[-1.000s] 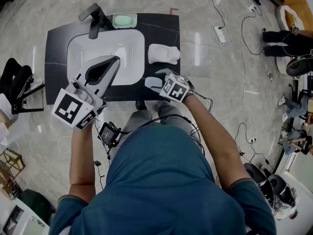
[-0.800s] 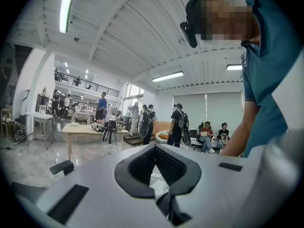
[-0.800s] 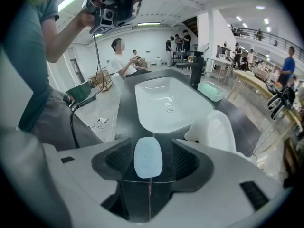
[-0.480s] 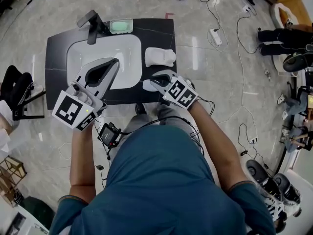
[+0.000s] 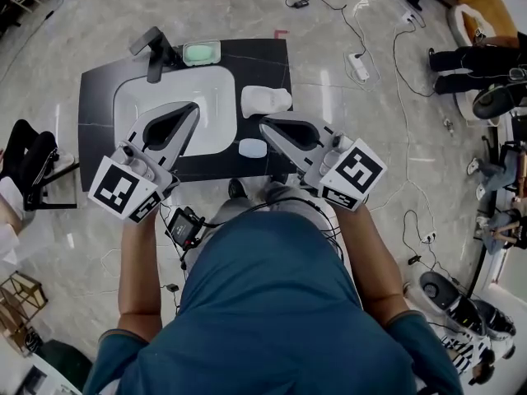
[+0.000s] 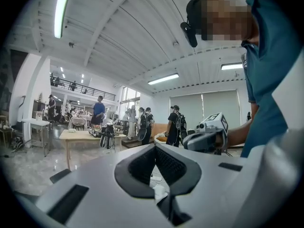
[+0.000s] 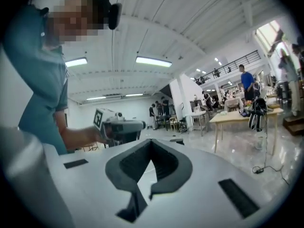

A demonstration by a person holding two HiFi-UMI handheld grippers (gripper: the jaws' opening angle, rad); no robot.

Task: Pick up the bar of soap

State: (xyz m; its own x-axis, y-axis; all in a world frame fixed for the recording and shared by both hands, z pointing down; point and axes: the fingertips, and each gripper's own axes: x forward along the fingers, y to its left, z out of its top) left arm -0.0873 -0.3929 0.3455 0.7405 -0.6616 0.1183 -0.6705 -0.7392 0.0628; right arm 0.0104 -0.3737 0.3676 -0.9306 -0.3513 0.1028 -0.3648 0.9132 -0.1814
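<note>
A pale bar of soap (image 5: 253, 148) lies on the black counter (image 5: 97, 105), near its front edge and right of the white sink (image 5: 216, 85). My right gripper (image 5: 267, 125) hovers just right of and above the bar, not touching it. Its jaws are shut with nothing between them (image 7: 151, 140). My left gripper (image 5: 192, 105) hangs over the sink, also shut and empty (image 6: 155, 147). Both gripper views look out level across the room, so neither shows the soap.
A black faucet (image 5: 153, 46) stands at the sink's back left, with a green soap dish (image 5: 202, 53) beside it. A white lumpy object (image 5: 265, 100) sits on the counter right of the sink. Cables and a power strip (image 5: 356, 66) lie on the floor.
My right gripper has drawn back to the right, off the soap, and its jaws have gone from open to shut. The bar now lies uncovered on the counter. My left gripper has hardly moved.
</note>
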